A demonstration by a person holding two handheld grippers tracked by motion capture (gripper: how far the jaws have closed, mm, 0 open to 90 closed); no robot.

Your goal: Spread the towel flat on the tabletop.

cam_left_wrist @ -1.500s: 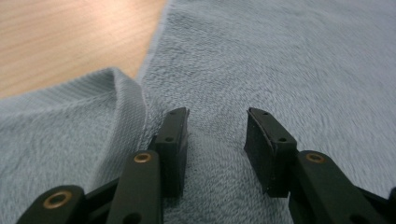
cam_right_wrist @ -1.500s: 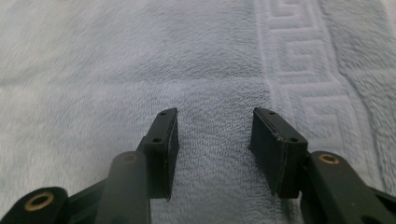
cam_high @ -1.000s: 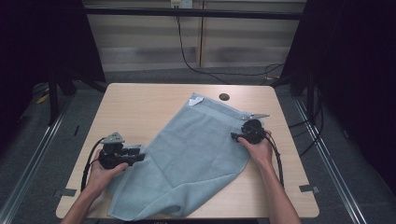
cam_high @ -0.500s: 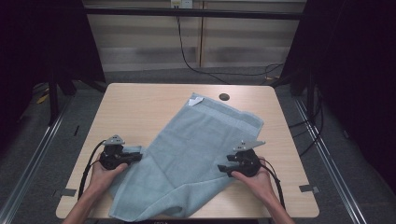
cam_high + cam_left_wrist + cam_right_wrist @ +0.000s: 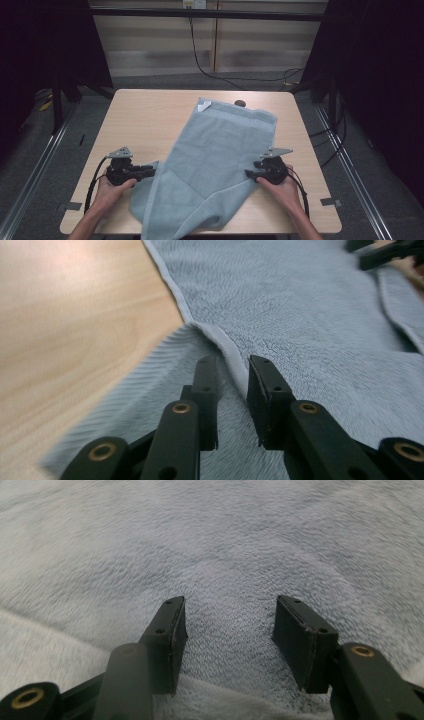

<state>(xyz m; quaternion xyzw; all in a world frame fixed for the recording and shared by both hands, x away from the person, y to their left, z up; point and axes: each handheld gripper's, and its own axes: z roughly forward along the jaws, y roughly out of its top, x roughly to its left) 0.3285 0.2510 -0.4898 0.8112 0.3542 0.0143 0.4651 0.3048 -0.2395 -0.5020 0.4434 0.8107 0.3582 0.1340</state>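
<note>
While grippers flank it, towel (image 5: 215,160) lies between.

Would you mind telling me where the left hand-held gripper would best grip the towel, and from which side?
Probably the raised hem fold on the towel, at its left edge. It stands up off the table between the open jaws of the left hand-held gripper, so coming in low from the table's left side should work.

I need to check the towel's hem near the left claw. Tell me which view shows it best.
The left gripper view: the towel's hem runs sharp between the open jaws. The high view shows the whole towel, hem tiny. The right gripper view shows plain pile.
</note>
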